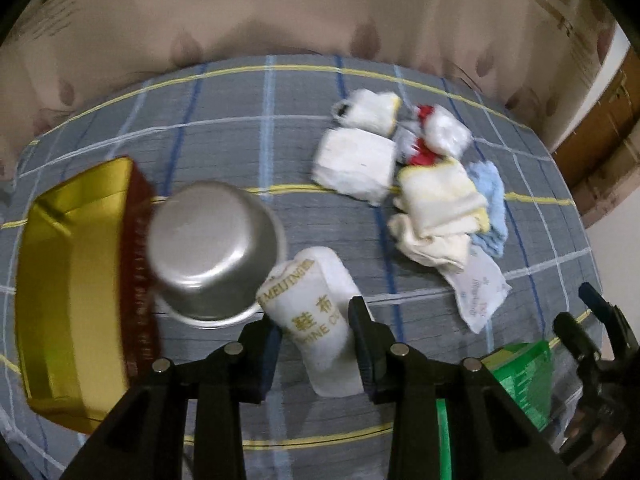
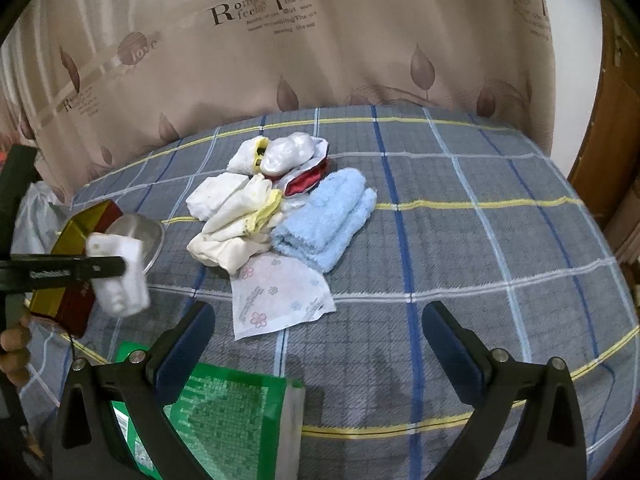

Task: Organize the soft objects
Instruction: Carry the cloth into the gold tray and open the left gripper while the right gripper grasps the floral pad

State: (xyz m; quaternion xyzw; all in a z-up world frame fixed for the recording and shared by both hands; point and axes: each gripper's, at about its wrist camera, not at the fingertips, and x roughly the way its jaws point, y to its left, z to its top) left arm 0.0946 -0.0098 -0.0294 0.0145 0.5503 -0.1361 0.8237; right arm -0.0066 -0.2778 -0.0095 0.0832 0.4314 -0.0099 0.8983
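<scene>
Right hand-held gripper (image 2: 318,336) open over plaid bedsheet (image 2: 480,208), soft pile (image 2: 280,200) beyond

You are working in a home bedroom: a bed under a grey plaid sheet (image 2: 460,216), a beige leaf-print curtain (image 2: 320,52) hanging right behind the sheet, a wooden door frame (image 2: 616,128) beside the curtain.

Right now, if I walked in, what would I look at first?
Probably the white rolled cloth with gold lettering, pinched in the left gripper above the plaid bedsheet. Next to it sits a shiny steel pot turned upside down beside a gold box. A heap of white, yellow and blue towels lies mid-bed.
</scene>
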